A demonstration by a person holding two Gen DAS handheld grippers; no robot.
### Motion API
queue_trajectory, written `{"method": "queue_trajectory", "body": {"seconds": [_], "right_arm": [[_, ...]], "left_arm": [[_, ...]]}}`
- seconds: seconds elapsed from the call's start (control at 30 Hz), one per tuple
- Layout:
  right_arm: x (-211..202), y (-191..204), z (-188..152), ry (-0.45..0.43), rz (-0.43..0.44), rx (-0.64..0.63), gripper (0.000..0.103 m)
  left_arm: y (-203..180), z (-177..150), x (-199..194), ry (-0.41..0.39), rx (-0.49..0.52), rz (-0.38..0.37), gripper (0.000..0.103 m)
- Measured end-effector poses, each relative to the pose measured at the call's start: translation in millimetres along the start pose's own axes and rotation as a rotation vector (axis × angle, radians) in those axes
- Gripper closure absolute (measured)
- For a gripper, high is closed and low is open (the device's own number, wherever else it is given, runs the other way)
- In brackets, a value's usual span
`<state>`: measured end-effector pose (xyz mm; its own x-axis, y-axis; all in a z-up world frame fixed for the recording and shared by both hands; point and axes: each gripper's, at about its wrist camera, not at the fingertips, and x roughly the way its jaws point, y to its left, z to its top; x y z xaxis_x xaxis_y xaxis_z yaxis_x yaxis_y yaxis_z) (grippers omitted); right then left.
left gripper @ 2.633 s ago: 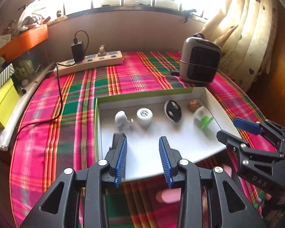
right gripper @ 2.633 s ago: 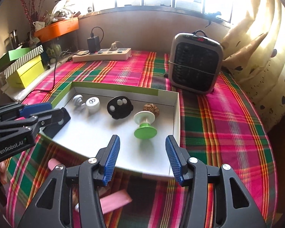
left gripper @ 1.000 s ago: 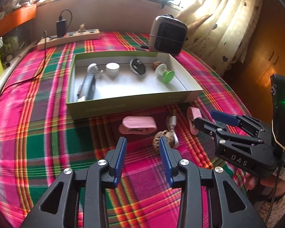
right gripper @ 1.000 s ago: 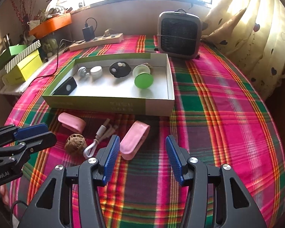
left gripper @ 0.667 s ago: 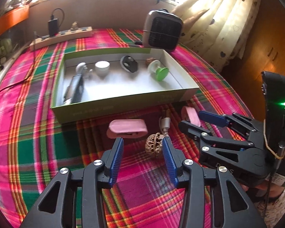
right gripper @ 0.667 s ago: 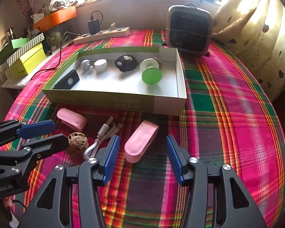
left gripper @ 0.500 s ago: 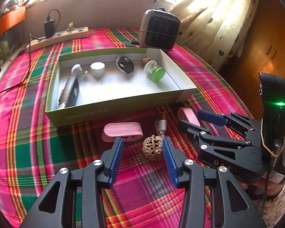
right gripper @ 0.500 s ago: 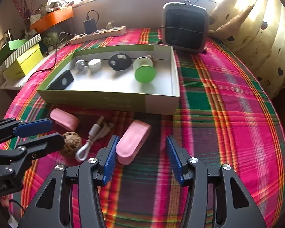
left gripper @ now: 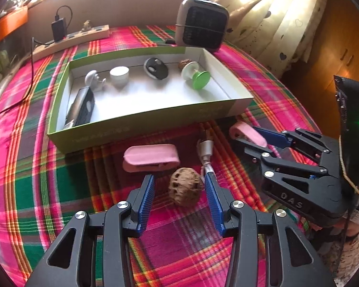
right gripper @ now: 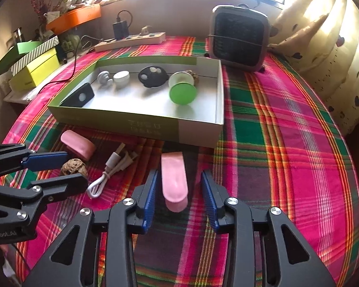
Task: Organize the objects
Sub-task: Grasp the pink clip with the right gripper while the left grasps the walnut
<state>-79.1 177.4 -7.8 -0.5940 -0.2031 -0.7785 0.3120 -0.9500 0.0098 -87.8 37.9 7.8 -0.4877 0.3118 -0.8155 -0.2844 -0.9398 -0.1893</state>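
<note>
A green-sided box (left gripper: 141, 122) (right gripper: 107, 117) on the plaid cloth holds a black device, two small white pieces, a black round gadget, a walnut and a green-and-white spool (left gripper: 195, 75). In front of it lie a walnut (left gripper: 185, 189) (right gripper: 74, 166), a pink case (left gripper: 150, 157) (right gripper: 77, 144), a white cable (right gripper: 110, 169) and a second pink case (right gripper: 174, 179) (left gripper: 247, 132). My left gripper (left gripper: 179, 186) is open with the walnut between its fingers, not touching. My right gripper (right gripper: 179, 179) is open around the second pink case.
A grey heater (right gripper: 239, 38) stands behind the box. A power strip with a charger (right gripper: 131, 39) lies along the back wall. Yellow and green boxes (right gripper: 33, 64) sit at the far left. Curtains (right gripper: 323, 47) hang at the right.
Both grippers have pulled back from over the box and lowered toward the cloth. The left now straddles the walnut; the right now straddles the pink case.
</note>
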Motion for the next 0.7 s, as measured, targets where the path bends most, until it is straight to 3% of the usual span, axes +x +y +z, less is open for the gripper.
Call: {"method": "queue_trajectory", "body": {"seconds": [0.5, 0.7], "right_arm": [[3.3, 2.1, 3.2, 0.0, 0.011, -0.011, 0.065], [2.8, 0.3, 3.0, -0.003, 0.011, -0.003, 0.074]], "left_arm": [[0.0, -0.1, 2.4, -0.012, 0.004, 0.022, 0.063], [-0.6, 0.4, 2.7, -0.012, 0.01, 0.02, 0.075]]}}
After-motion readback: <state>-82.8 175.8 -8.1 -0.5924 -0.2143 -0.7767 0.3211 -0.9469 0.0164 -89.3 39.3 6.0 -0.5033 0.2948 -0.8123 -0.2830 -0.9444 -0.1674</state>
